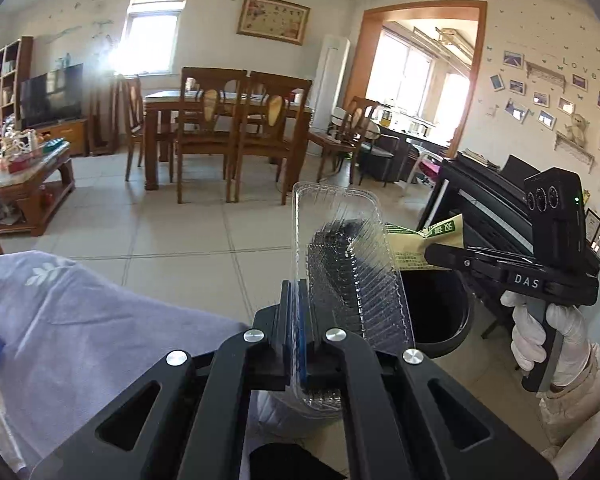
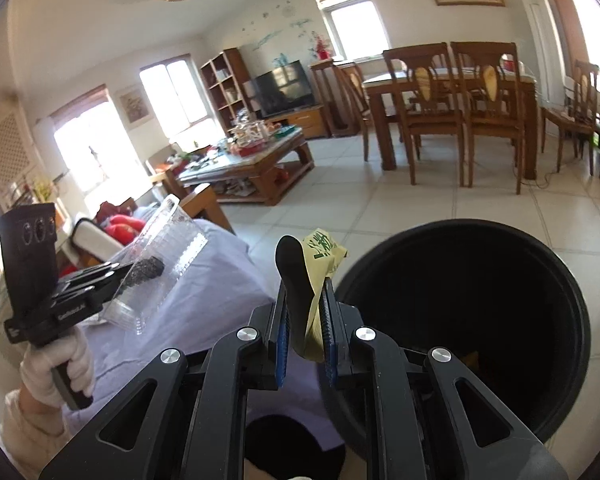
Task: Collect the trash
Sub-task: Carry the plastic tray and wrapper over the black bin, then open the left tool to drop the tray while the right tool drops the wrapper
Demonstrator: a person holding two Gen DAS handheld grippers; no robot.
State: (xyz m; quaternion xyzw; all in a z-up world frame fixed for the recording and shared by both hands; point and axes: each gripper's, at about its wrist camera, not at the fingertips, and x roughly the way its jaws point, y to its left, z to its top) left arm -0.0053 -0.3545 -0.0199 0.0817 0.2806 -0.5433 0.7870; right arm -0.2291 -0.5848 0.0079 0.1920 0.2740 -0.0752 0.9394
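My left gripper (image 1: 299,292) is shut on the rim of a clear ribbed plastic tray (image 1: 348,256) and holds it up beside the black trash bin (image 1: 440,312). In the right wrist view the tray (image 2: 168,256) hangs over the lavender cloth, held by the left gripper (image 2: 116,270). My right gripper (image 2: 305,300) is shut on a yellow paper wrapper with green print (image 2: 324,252), just left of the bin's open mouth (image 2: 460,320). In the left wrist view the wrapper (image 1: 420,248) sticks out of the right gripper (image 1: 432,252) above the bin.
A lavender cloth-covered surface (image 1: 80,320) lies at the left. A wooden coffee table (image 2: 252,164) with clutter, a dining table with chairs (image 1: 220,120), a TV (image 2: 284,86) and a black piano (image 1: 488,208) stand around the tiled floor.
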